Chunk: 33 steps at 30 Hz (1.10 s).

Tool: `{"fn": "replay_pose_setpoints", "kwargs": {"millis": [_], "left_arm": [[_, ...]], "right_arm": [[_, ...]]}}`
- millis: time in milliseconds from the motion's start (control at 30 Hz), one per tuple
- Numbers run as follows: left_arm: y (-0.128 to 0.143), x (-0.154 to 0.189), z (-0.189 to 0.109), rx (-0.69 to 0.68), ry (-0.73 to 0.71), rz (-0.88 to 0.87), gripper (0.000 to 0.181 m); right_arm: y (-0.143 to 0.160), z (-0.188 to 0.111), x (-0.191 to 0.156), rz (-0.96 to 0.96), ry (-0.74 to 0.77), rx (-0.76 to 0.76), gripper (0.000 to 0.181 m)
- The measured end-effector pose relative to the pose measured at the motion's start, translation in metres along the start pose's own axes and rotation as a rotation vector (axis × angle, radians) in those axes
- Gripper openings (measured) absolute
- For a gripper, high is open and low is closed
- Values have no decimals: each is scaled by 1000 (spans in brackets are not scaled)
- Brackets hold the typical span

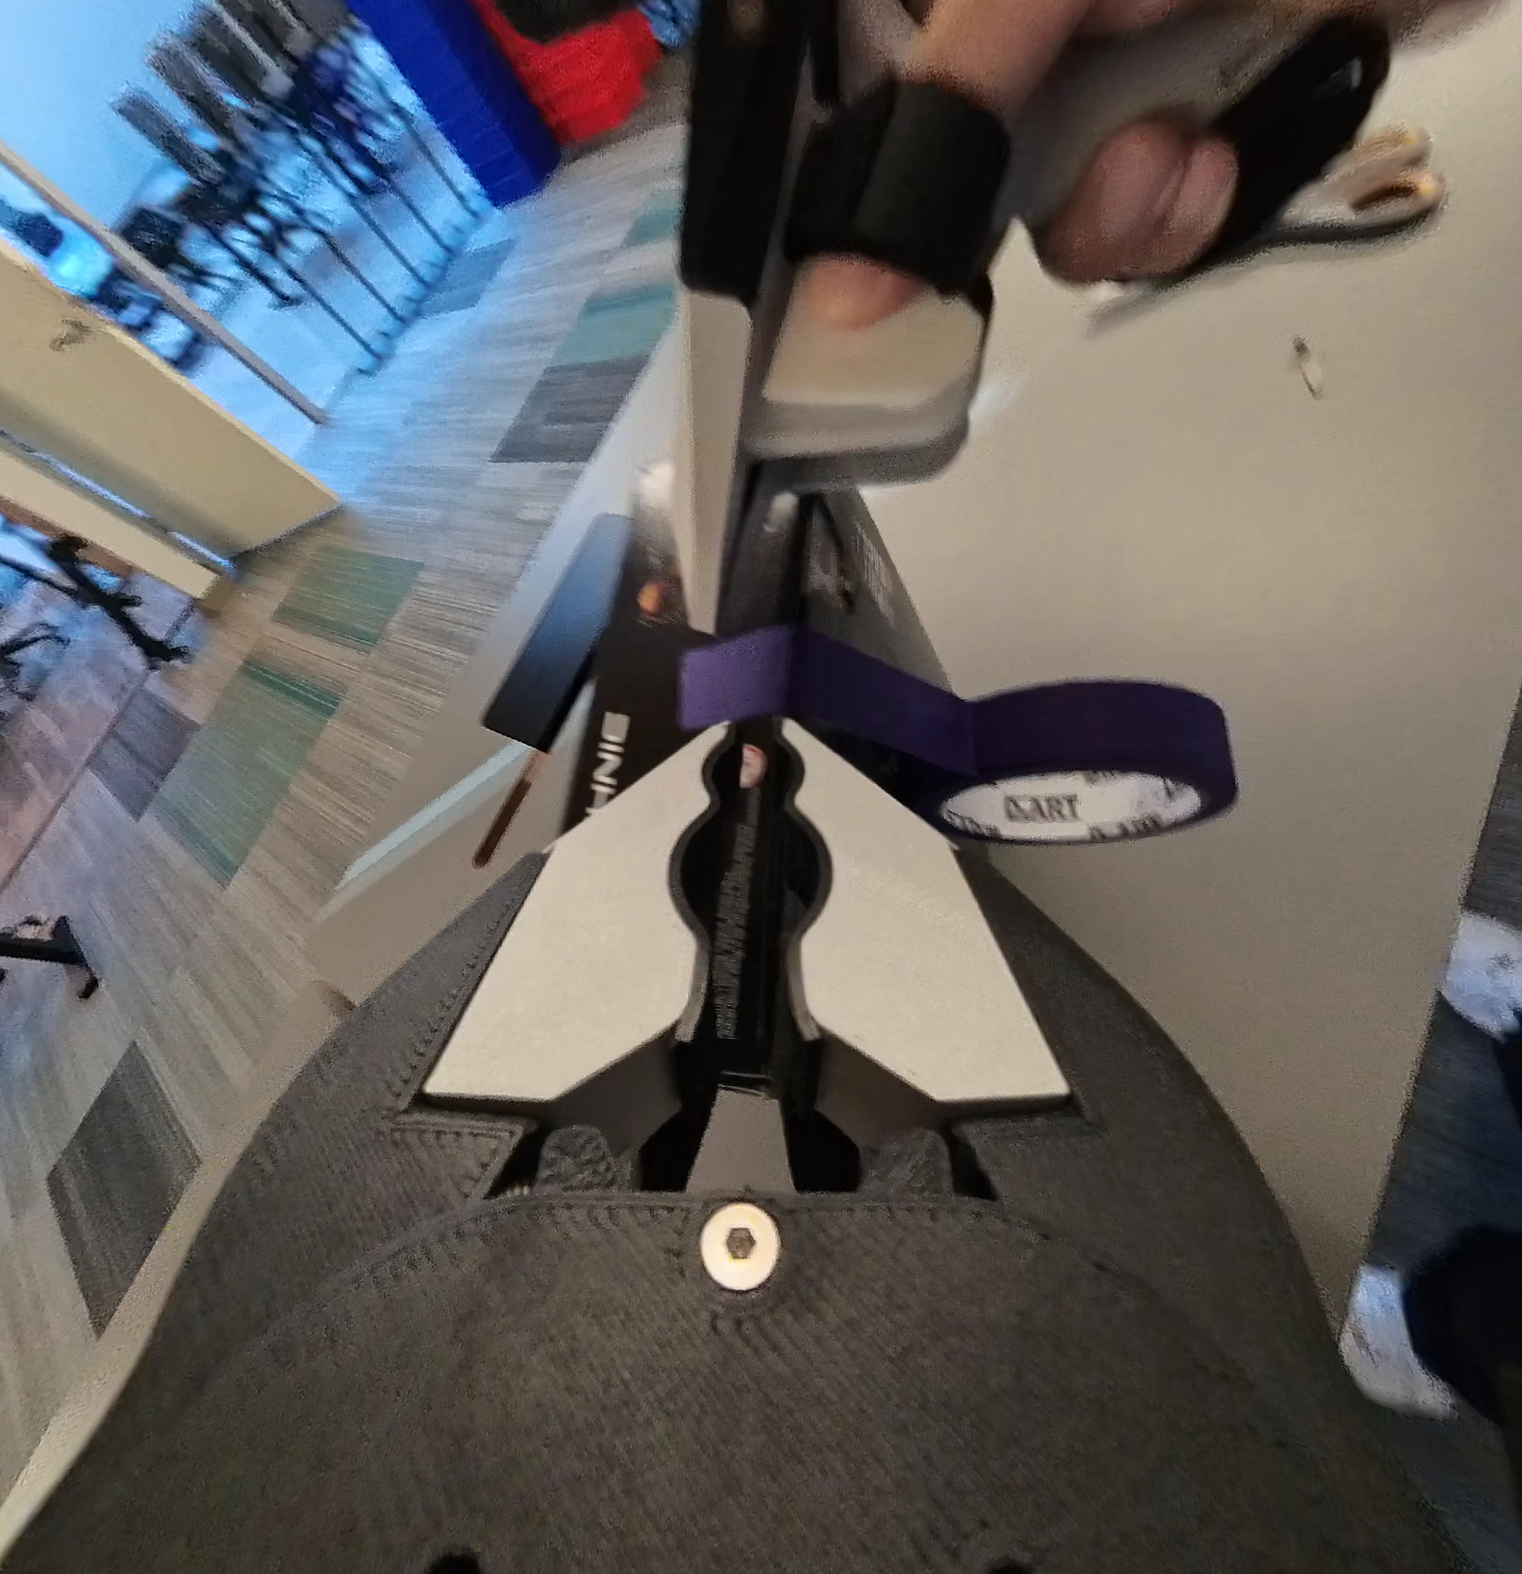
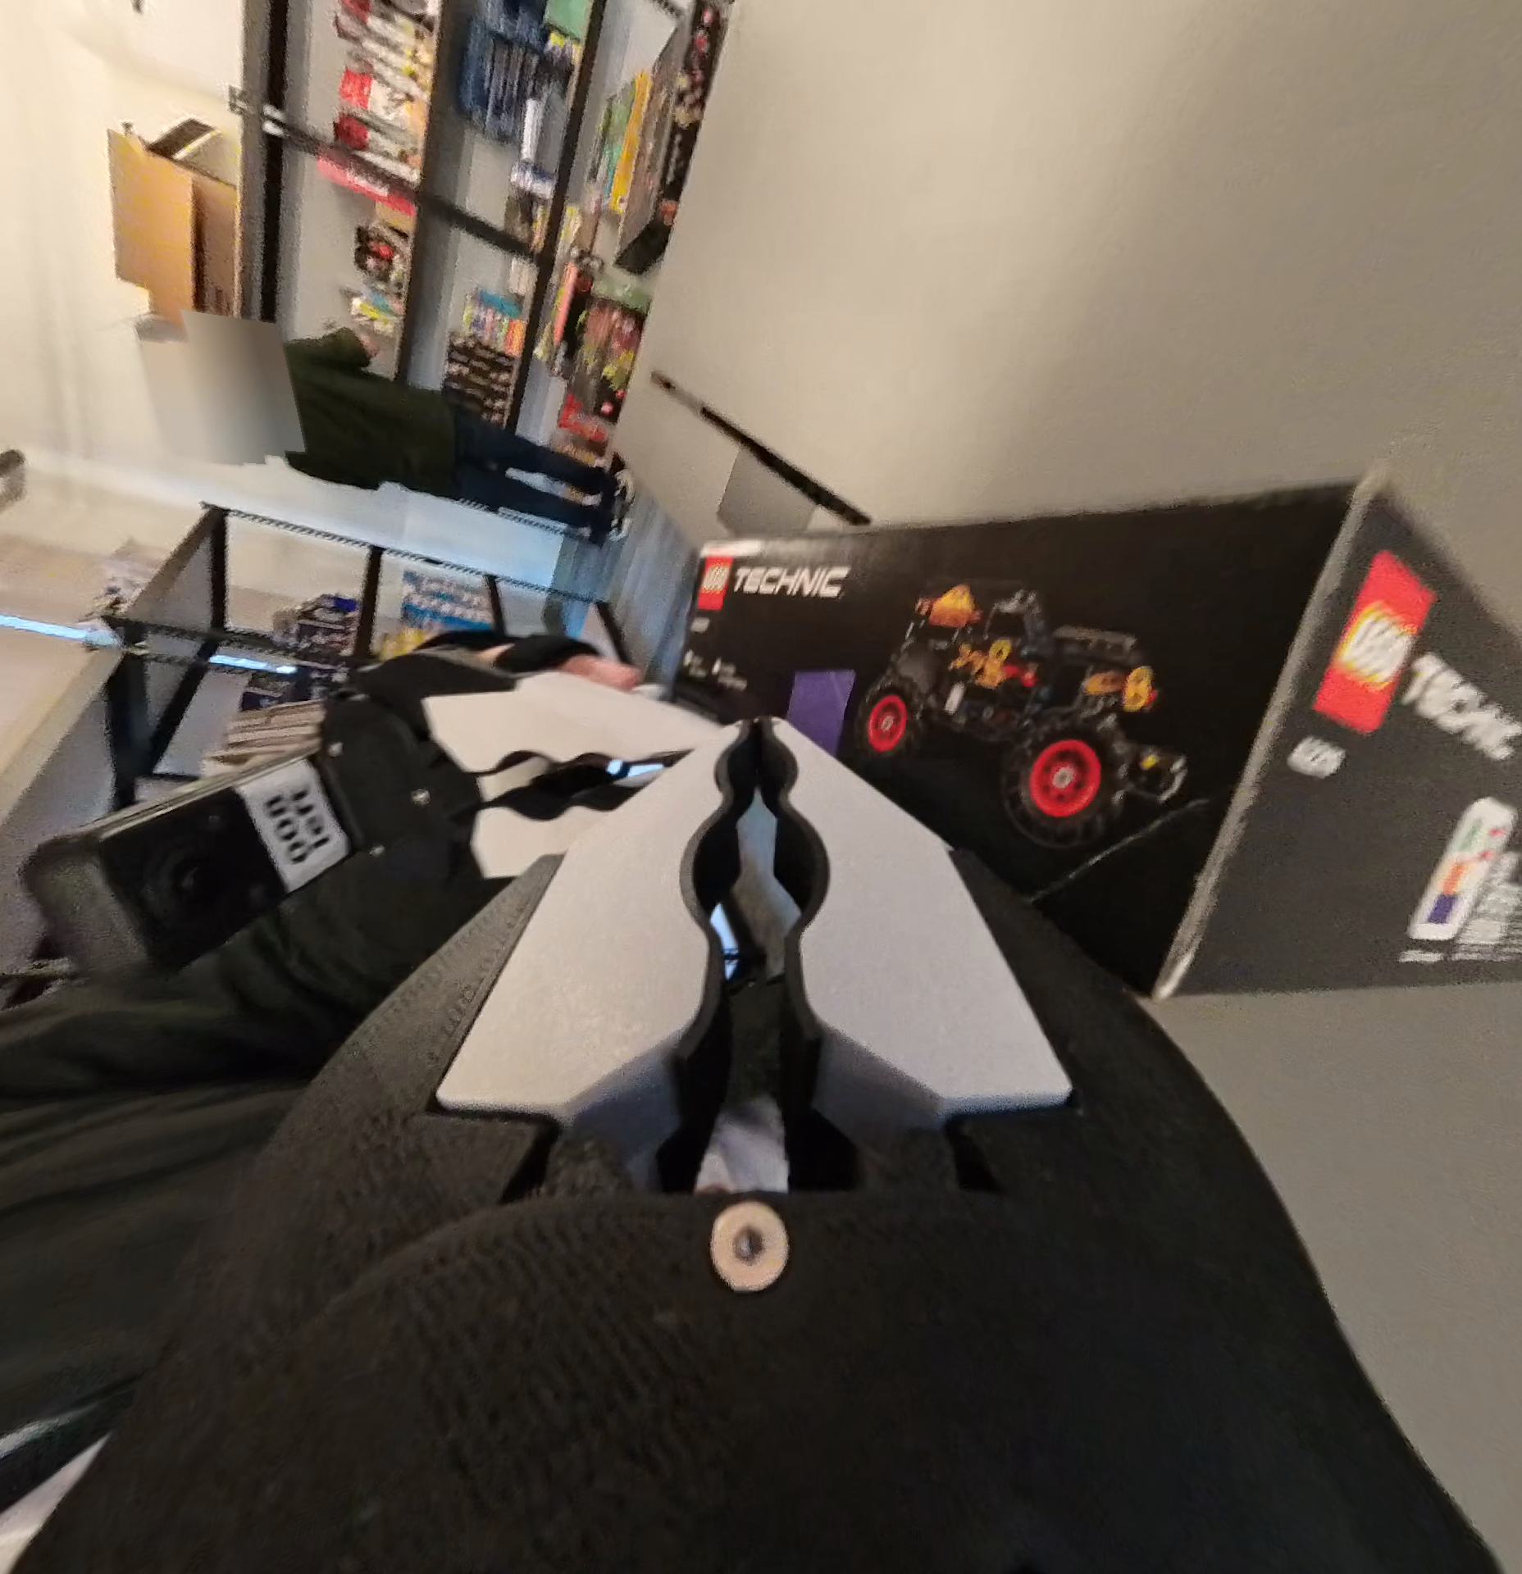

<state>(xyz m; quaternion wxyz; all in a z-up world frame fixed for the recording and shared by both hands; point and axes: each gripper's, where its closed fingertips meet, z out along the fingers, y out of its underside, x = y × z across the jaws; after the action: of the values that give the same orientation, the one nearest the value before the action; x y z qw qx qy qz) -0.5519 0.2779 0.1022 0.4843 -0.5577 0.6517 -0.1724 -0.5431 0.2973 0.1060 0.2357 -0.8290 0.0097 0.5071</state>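
Two views, one from each of two hand-held tools.

Left wrist view: the left tongs (image 1: 745, 749) sit nearest, two grey fingers drawn almost together. A thin black printed edge lies in the narrow gap between them. It cannot be told whether they pinch it or only straddle it. Just past the tips stands one black box (image 1: 621, 681), seen corner-on. One strip of purple tape (image 1: 740, 686) is stuck across that corner. The strip runs right to one purple tape roll (image 1: 1098, 766), which lies flat on the grey surface (image 1: 1166, 511) beside the box. Farther off, at the top, one hand (image 1: 1124, 196) grips the other tool against the box. Beyond the surface's left edge is a patterned carpet floor (image 1: 357, 596), blurred.

Right wrist view: the right tongs (image 2: 762, 732) are nearest, fully closed with the tips meeting and nothing between them. Just beyond them the same box rests on the surface, its front showing one toy truck with red wheels and the purple strip near its lower left. To the left the other tool appears, pointing at the box. Far behind stand tall shelves (image 2: 519, 213) packed with colourful boxes, and one brown cardboard carton (image 2: 174, 230).
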Motion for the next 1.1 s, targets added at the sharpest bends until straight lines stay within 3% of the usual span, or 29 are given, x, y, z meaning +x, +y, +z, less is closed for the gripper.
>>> {"fn": "replay_pose_setpoints", "kwargs": {"millis": [100,167,233,333,433,667,767,933,1000,1100], "left_arm": [[-11,-14,-11,42,-41,-50,17],[-2,-19,-11,-1,-26,-89,40],[15,-20,-8,-64,10,-135,50],[21,-18,-8,-67,56,-228,47],[22,-12,-8,-66,104,-294,42],[26,-10,-5,-53,85,-271,53],[26,-10,-5,-44,85,-278,53],[26,-10,-5,-16,74,-290,53],[25,-10,-6,-4,79,-298,47],[25,-9,-7,2,78,-295,47]], "right_arm": [[-5,3,0,40,-13,-13,0],[-7,7,2,71,-7,-21,0],[-3,13,6,79,10,-62,0],[-8,17,10,122,5,-41,0],[-19,11,19,74,93,11,0],[-9,21,12,26,128,-70,0],[-19,19,5,-30,122,-8,0],[0,33,2,0,79,-119,0],[-7,34,3,39,50,-81,0],[-19,26,11,-24,132,-21,0]]}}
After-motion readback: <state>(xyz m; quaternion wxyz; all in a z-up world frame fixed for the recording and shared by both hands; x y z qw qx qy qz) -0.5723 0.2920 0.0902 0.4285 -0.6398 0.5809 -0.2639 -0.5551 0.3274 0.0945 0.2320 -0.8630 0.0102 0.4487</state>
